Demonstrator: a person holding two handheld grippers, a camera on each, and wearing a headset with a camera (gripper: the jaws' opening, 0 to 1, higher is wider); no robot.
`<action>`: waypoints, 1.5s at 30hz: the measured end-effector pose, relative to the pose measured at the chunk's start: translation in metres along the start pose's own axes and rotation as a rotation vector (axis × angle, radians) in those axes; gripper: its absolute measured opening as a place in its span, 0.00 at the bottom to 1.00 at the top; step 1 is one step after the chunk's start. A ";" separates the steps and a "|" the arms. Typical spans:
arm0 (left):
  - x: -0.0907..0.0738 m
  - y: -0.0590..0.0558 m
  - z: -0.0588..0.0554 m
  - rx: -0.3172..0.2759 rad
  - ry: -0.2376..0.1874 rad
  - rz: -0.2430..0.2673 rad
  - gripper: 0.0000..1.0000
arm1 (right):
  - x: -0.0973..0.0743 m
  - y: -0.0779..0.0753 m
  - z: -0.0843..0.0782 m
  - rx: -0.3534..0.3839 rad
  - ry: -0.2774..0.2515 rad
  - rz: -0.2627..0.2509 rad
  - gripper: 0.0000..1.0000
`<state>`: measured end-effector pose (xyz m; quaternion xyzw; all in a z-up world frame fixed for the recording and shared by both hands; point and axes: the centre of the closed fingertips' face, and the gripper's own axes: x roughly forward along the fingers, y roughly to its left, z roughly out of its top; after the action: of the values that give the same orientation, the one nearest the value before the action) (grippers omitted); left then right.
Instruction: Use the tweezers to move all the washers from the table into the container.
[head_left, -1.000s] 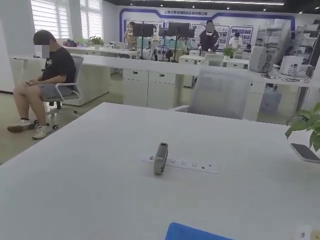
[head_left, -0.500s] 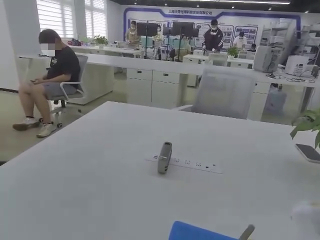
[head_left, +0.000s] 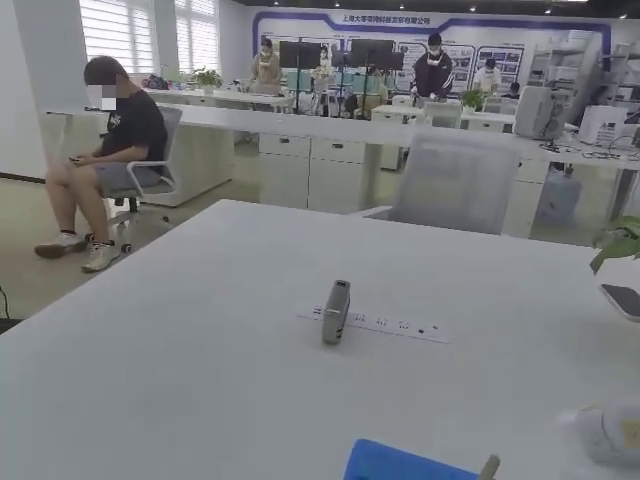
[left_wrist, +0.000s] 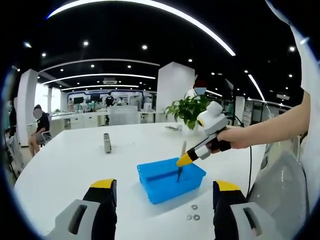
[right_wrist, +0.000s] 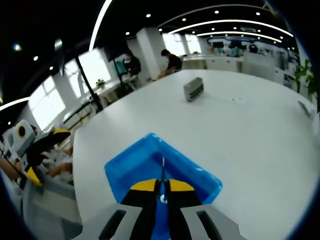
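Though tweezers (right_wrist: 162, 171) dip into blue container (right_wrist: 131, 167), tips possibly empty, too small to tell; right gripper (right_wrist: 161, 186) pinches them; left gripper (left_wrist: 165, 186) spread, washers (left_wrist: 194, 207) just ahead.

The right tongs (right_wrist: 162, 186), yellow tips pressed together on the thin tweezers (right_wrist: 163, 167), point down into a blue container (right_wrist: 131, 169) on the white counter (right_wrist: 240, 145), with a grey block (right_wrist: 193, 88) farther off and the left tongs (right_wrist: 42, 152) at the left edge.
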<state>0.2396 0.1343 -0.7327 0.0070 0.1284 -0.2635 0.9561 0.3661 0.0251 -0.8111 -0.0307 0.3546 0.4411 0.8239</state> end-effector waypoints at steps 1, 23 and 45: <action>0.000 0.000 0.000 0.000 0.002 0.000 0.80 | 0.001 -0.001 -0.001 -0.008 0.004 -0.003 0.03; 0.001 -0.001 -0.002 0.008 0.013 -0.007 0.79 | -0.027 0.022 0.018 -0.058 -0.090 0.018 0.04; 0.001 -0.005 -0.004 0.021 0.026 -0.017 0.78 | -0.034 0.081 -0.017 -0.035 -0.057 0.171 0.04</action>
<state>0.2371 0.1300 -0.7370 0.0194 0.1378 -0.2728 0.9519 0.2836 0.0438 -0.7816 -0.0019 0.3247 0.5167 0.7922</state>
